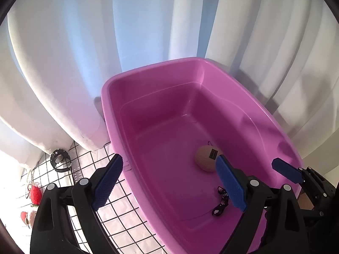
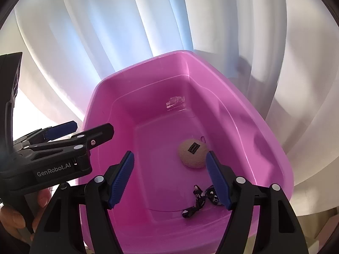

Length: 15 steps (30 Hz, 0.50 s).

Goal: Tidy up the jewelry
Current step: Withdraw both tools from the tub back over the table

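We hold both grippers above a pink plastic tub that stands on a desk covered with a white, black-gridded cloth, backed by pale curtains.

Our left gripper hangs over the tub's left rim with its blue pads spread wide and nothing between them. One finger sits over the cloth outside the tub and the other over the tub's floor. Our right gripper points down into the tub, its jaws also parted and empty. In the right wrist view the left gripper shows at the left edge, held by a hand.

Inside the tub lie two things. A round beige plush ball with a small dark label and a short bead chain rests near the middle of the floor, towards the right wall. A black ribbon strap with light print lies loose on the floor nearer us, close to the near wall, apart from the ball. Neither gripper touches either one.

Outside the tub, on the cloth towards the desk's far left corner, lies a black wristwatch, well apart from the tub. Along the left edge we see red and white plush charms on a chain, partly cut off by the frame.
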Motion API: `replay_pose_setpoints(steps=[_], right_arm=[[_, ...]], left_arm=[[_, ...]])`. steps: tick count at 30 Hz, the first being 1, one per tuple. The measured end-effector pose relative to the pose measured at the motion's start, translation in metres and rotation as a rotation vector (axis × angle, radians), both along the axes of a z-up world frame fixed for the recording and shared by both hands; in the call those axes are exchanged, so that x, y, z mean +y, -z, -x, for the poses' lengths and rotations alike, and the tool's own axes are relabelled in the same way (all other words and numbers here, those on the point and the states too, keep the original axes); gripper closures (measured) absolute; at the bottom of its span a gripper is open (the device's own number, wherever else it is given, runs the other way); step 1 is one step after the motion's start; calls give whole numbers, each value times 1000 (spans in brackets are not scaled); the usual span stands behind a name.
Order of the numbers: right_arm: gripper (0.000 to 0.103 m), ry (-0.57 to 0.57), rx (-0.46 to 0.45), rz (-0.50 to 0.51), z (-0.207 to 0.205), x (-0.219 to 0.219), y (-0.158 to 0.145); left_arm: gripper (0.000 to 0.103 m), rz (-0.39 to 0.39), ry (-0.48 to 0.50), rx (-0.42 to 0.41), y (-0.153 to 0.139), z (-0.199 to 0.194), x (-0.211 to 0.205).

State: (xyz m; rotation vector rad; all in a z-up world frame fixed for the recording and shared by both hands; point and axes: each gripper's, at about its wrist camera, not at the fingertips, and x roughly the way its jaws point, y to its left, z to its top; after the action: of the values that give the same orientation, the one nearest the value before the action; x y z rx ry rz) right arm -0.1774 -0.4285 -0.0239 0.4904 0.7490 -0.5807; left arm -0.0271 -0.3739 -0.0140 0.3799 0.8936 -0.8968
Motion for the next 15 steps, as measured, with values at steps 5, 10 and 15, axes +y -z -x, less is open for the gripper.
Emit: replay_pose_setpoints(steps=[5,10,15], right_arm=[[36,-6,-8,9,0,8,-4],[36,-16,-12,18,-3,18,-9],[36,-36,-11,23,-8,33,-12]], left_arm=[[15,9,-7,-6,-6,0,11],[15,19,-27,-9,-11,0,27],[15,14,-49,-21,-13,-3,47]])
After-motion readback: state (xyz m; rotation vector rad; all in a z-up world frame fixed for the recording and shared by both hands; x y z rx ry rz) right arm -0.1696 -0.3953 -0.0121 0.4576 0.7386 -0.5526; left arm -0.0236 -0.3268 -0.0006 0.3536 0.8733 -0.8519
